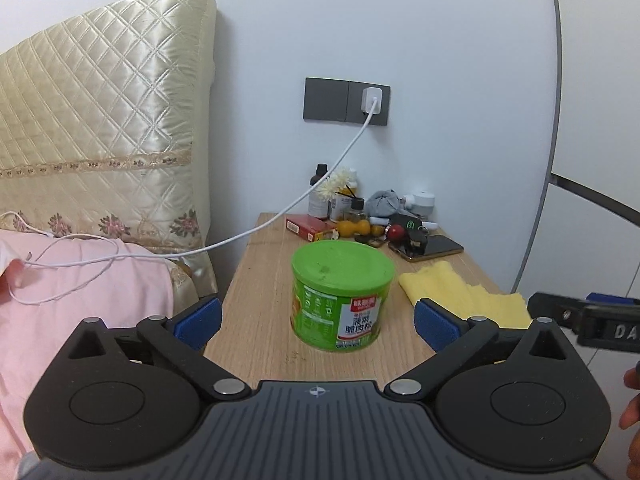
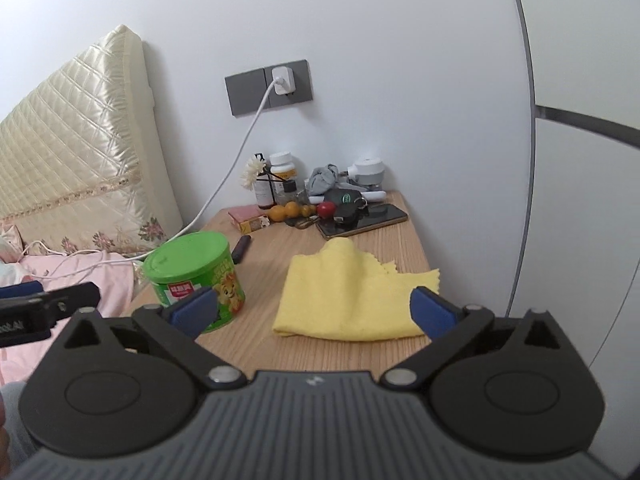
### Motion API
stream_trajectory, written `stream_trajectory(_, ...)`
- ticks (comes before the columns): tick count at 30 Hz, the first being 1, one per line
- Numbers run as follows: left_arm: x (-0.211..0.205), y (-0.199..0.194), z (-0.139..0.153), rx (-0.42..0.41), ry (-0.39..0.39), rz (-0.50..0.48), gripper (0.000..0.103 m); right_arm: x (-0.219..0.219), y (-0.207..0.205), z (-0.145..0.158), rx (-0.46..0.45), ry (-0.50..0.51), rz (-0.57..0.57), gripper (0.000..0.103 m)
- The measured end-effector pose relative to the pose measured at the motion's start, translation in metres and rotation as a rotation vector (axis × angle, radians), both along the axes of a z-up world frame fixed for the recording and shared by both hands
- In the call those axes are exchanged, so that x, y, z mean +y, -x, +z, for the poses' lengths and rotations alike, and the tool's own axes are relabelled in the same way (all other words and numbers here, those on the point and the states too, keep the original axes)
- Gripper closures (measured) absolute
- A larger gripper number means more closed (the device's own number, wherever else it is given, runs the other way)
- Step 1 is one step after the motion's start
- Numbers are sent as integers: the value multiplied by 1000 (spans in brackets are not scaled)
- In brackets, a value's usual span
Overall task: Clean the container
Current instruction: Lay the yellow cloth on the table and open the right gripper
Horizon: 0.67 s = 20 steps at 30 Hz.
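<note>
1. The green container (image 1: 342,294) is standing upright at the centre of the left wrist view, on the wooden counter (image 1: 256,304), its green lid on. Its label is carrying a red patch and white Chinese characters that are too small to read surely.
2. In the right wrist view the container (image 2: 195,276) is sitting at centre left, showing a cartoon lion on its side.
3. The left claw (image 1: 316,320) is hanging with its blue pads wide apart, gripping nothing, the container lying ahead between them.
4. The right claw (image 2: 314,310) is also gaping wide, hovering over the yellow cloth (image 2: 352,296) lying flat at lower centre.
5. At the counter's far end, clutter is crowding: a phone (image 2: 362,220), a red box (image 1: 310,227), bottles (image 2: 280,178).
6. A white cable (image 1: 280,212) is running from the wall charger (image 1: 372,100) towards the lower left, over the pink bedding (image 1: 80,300).
</note>
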<state>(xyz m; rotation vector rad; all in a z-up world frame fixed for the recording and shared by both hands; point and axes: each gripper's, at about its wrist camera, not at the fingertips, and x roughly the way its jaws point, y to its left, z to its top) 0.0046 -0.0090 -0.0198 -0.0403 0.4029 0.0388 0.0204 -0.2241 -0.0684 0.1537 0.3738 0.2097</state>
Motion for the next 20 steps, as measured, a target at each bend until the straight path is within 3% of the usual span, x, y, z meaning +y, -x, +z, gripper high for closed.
stream_trajectory(20, 10, -2, -12, 20, 15, 9, 0, 14, 2, -5, 12, 50, -60, 0)
